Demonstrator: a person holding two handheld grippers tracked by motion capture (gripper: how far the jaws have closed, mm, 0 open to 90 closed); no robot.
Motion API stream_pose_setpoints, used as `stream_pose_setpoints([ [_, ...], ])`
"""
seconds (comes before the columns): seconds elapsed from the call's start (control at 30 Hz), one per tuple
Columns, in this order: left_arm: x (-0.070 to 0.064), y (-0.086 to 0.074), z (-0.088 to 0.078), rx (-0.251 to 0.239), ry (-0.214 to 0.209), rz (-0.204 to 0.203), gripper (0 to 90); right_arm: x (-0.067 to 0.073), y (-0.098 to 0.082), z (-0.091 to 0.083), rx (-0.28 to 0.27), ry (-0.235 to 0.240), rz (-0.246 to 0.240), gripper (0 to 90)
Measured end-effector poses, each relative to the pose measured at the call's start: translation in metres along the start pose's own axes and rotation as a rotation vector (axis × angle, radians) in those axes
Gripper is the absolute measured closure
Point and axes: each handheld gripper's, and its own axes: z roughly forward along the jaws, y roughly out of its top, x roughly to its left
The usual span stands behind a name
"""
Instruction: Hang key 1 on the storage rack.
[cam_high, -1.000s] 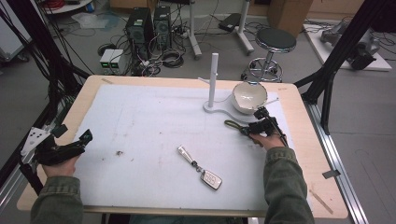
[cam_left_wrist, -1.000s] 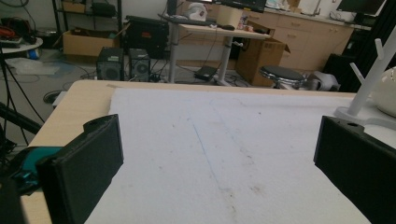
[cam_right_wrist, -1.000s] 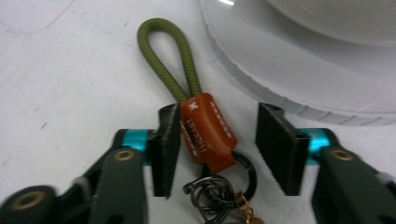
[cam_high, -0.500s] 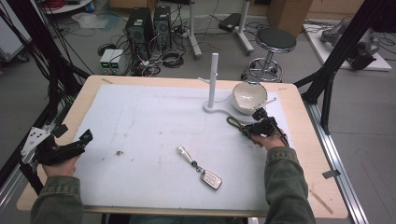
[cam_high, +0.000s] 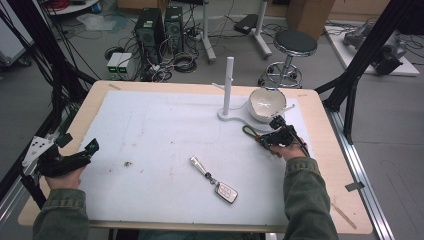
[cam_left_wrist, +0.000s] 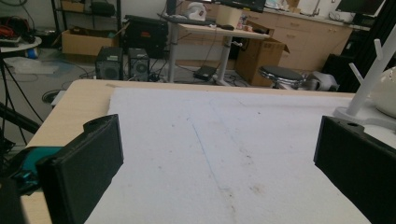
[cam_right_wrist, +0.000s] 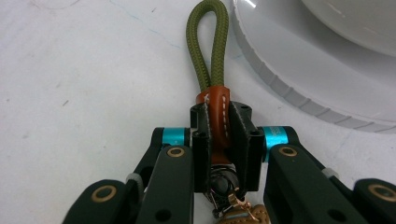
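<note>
high view overlooks the white mat; tong cameras skim it closely.

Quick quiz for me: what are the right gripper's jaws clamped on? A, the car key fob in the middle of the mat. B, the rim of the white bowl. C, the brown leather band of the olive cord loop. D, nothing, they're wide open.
C: in the right gripper view the right gripper has both black jaws pressed against the stitched brown leather band of the olive cord loop.

The left tool stood wide open over the white mat on the tabletop, nothing between its jaws. Ahead to its right rose a white stand.
</note>
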Motion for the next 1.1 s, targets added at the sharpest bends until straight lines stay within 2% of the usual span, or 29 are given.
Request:
stream_pose_setpoints([
  [0.3,0.0,0.0,0.0,0.0,-0.002,-0.001,1.7,0.003,0.001,-0.011,-0.028,0.033,0.011,79.1],
  [0.43,0.0,0.0,0.0,0.001,-0.002,-0.002,1.8,0.006,0.001,-0.018,-0.065,0.062,0.005,79.0],
  [0.53,-0.001,0.0,0.0,0.0,-0.002,-0.002,1.8,0.008,0.002,-0.024,-0.079,0.069,0.004,79.0],
  [0.7,0.0,0.0,0.0,-0.001,-0.001,-0.004,1.8,0.008,0.0,-0.034,-0.109,0.084,0.032,79.0],
  [0.77,0.0,0.0,0.001,0.0,-0.002,-0.002,1.8,0.009,0.001,-0.039,-0.116,0.076,0.025,79.0],
  [0.97,0.0,0.0,0.0,-0.001,-0.001,-0.004,1.8,0.015,0.012,-0.056,-0.14,0.075,0.002,79.0],
  [1.1,0.0,0.0,0.0,0.0,-0.001,-0.004,1.8,0.016,0.021,-0.067,-0.165,0.087,0.004,78.8],
])
